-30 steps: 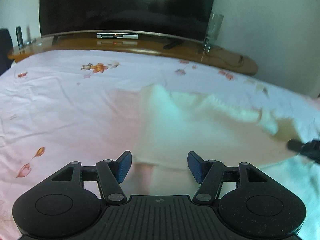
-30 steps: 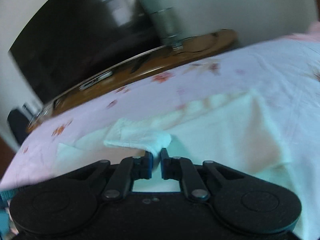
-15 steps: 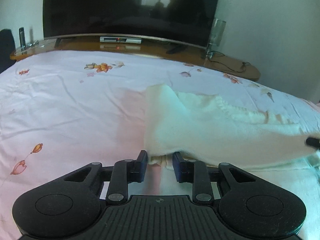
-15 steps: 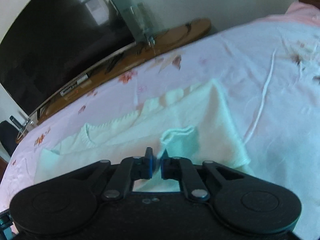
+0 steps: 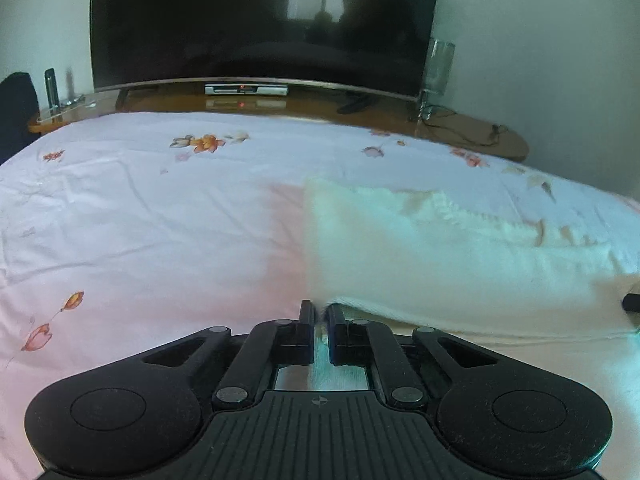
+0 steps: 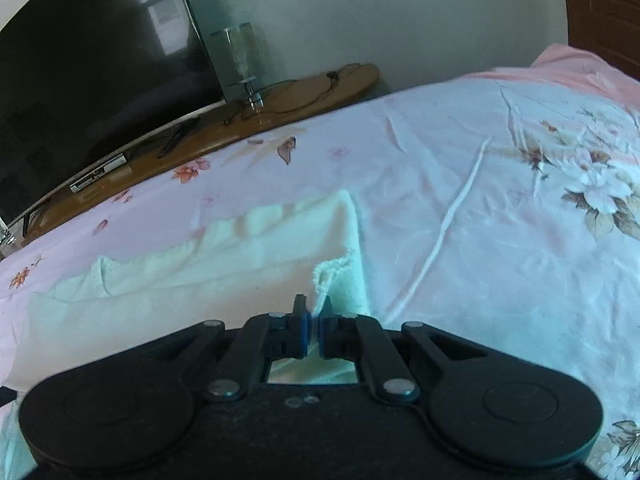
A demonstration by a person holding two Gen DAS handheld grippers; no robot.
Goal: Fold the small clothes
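Note:
A pale cream knitted garment point(image 5: 440, 256) lies flat on the flowered bed sheet point(image 5: 160, 216), with a folded layer along its near side. My left gripper point(image 5: 319, 313) is at the garment's near left corner; its jaws are closing, and the pads pinch the hem there. In the right wrist view the same garment point(image 6: 240, 256) stretches away to the left, and my right gripper point(image 6: 316, 309) is shut on its near right corner, which stands up slightly as a fuzzy edge. The dark tip of the right gripper point(image 5: 632, 302) shows at the far right edge of the left wrist view.
Beyond the bed stands a large dark television point(image 5: 264, 20) on a curved wooden stand point(image 5: 472, 136) with a glass lamp point(image 6: 240, 60) and cables. Bare sheet lies left of the garment. A pink pillow point(image 6: 576, 64) sits at the far right.
My left gripper went from wide open to closed on the garment's near left corner. The right gripper, holding a cuff, swung right and laid the fabric down along the near side.

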